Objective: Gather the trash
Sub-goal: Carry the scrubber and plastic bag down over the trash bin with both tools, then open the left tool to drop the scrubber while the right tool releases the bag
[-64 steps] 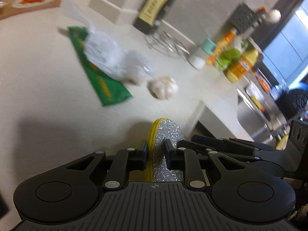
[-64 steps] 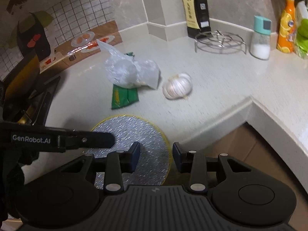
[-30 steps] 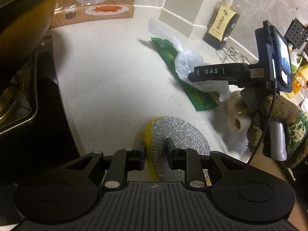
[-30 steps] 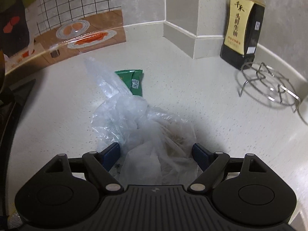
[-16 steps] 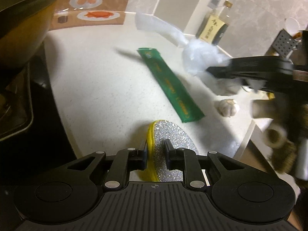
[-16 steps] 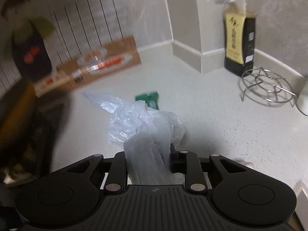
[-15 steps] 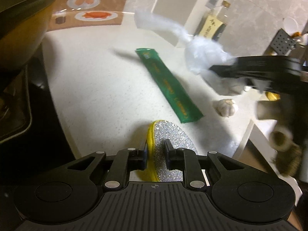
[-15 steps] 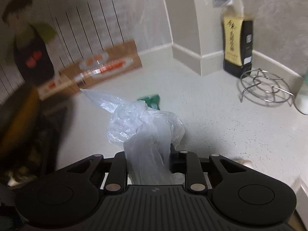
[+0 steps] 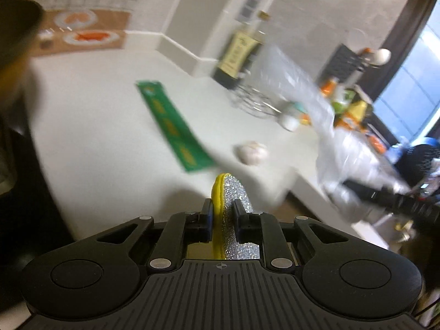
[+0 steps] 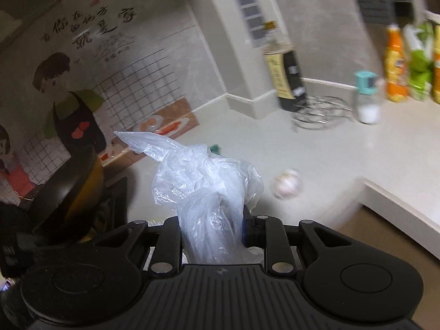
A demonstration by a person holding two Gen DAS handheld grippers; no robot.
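My right tool (image 10: pixel 211 228) pinches the crumpled plastic bag (image 10: pixel 203 181), lifted clear of the desk (image 10: pixel 357 148). My left tool (image 9: pixel 222 217), just narrowed, clamps the glittery round pad (image 9: pixel 233 198). The green wrapper (image 9: pixel 173 123) lies ahead-left; I'd grip firmly so nothing slips.

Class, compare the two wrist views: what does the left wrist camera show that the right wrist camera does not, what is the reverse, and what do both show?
Only the left wrist view shows the left gripper shut on a glittery yellow-edged pad, its jaws having just been closing, and the whole green wrapper.

Only the right wrist view shows the wall cartoon, a dark pan, and the right gripper shut on the plastic bag.

Both show the bag, garlic, sauce bottle, wire trivet and white counter.
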